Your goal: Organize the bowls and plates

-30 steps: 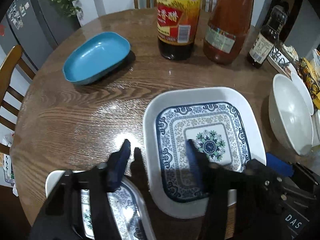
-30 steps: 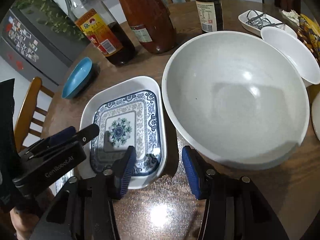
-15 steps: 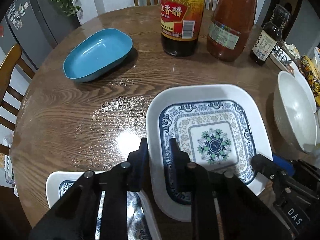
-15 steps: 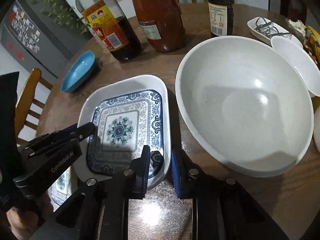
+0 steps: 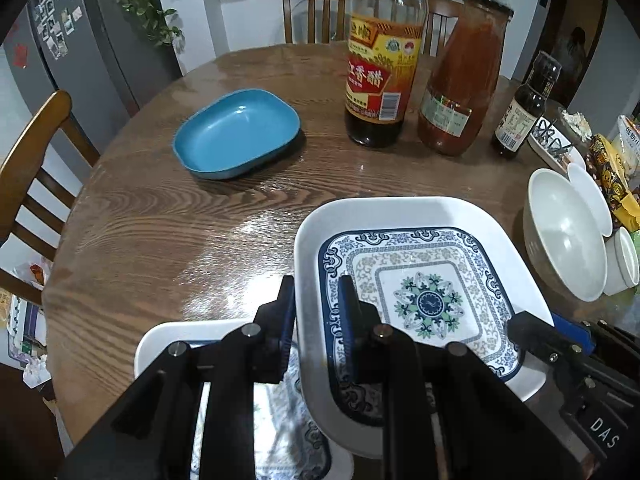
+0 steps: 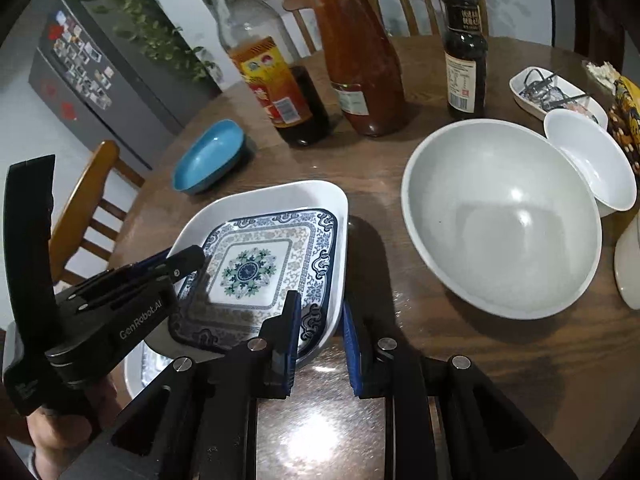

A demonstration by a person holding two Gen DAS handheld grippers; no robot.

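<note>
A white rectangular plate with a blue floral pattern [image 5: 424,300] [image 6: 248,272] hangs tilted a little above the wooden table. My left gripper [image 5: 316,300] is shut on its left rim, one finger inside the plate and one outside. My right gripper [image 6: 320,312] is shut on the opposite rim in the same way. Each gripper also shows in the other's view: the right gripper [image 5: 552,344], the left gripper [image 6: 188,260]. A second plate of the same pattern [image 5: 180,336] [image 6: 136,364] lies on the table beneath the near left corner, partly hidden.
A blue dish [image 5: 236,136] sits at the far left. A large white bowl [image 6: 500,216] stands right of the plate, with a smaller white bowl [image 6: 592,160] behind it. Three bottles [image 5: 380,80] line the far side. Wooden chairs ring the round table [image 5: 160,232].
Both grippers closed on the patterned plate's opposite rims, then rose with it. The plate has left the table and moved over the second plate.
</note>
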